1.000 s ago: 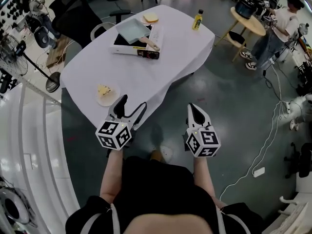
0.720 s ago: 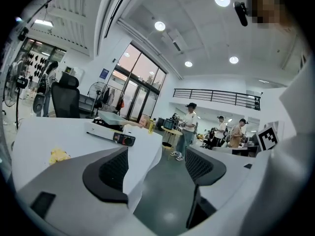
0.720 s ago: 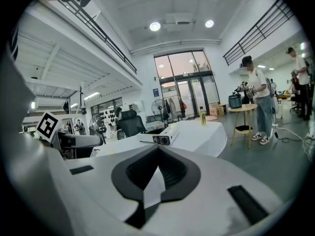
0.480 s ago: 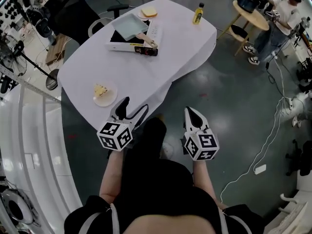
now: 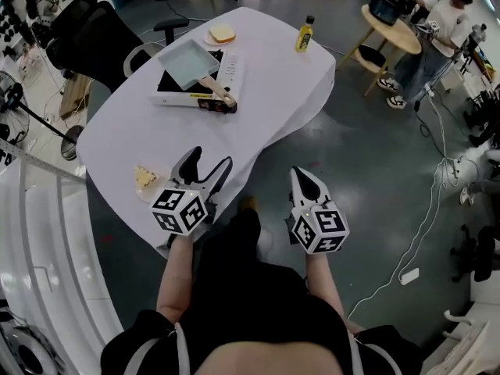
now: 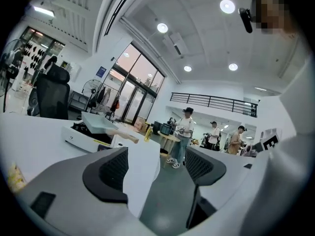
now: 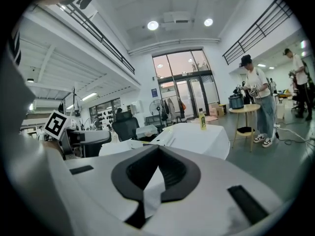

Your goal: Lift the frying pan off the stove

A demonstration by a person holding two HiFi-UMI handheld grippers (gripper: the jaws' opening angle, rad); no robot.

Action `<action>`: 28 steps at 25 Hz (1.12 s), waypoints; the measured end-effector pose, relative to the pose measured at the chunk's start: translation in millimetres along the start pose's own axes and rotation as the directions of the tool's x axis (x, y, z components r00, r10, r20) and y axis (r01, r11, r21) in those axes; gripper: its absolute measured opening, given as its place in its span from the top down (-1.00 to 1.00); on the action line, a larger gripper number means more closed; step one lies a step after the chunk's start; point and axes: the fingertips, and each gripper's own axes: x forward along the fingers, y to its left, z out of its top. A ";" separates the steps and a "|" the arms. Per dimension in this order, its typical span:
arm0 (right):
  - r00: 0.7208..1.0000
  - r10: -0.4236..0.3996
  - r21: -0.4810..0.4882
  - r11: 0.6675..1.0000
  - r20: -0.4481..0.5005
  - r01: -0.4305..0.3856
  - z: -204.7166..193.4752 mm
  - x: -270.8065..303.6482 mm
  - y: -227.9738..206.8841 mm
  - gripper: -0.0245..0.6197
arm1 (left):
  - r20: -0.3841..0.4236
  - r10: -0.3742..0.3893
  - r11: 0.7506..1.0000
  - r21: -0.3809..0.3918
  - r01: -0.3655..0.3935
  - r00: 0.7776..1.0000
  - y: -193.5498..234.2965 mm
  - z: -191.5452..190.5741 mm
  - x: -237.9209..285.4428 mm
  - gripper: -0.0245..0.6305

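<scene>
Both forearms reach forward, side by side and level. Left tongs: jaws apart, nothing between them. Right tongs: jaws pressed together, nothing held. Both point ahead.

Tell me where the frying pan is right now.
Head view, upper left: the frying pan sits on the stove on the white table, beside the toast plate and left of the yellow bottle.

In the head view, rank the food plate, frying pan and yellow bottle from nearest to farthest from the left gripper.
From the left gripper:
1. Food plate, just left of it, at the table's near edge.
2. Frying pan, on the stove, mid-table.
3. Yellow bottle, far right end.
</scene>
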 end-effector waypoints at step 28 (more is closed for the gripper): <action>0.965 0.246 -0.054 0.966 -0.096 -0.252 71.7 251.7 -55.6 0.92 | 0.044 0.111 0.839 -0.539 -0.070 0.993 140.8 40.6 170.4 -0.21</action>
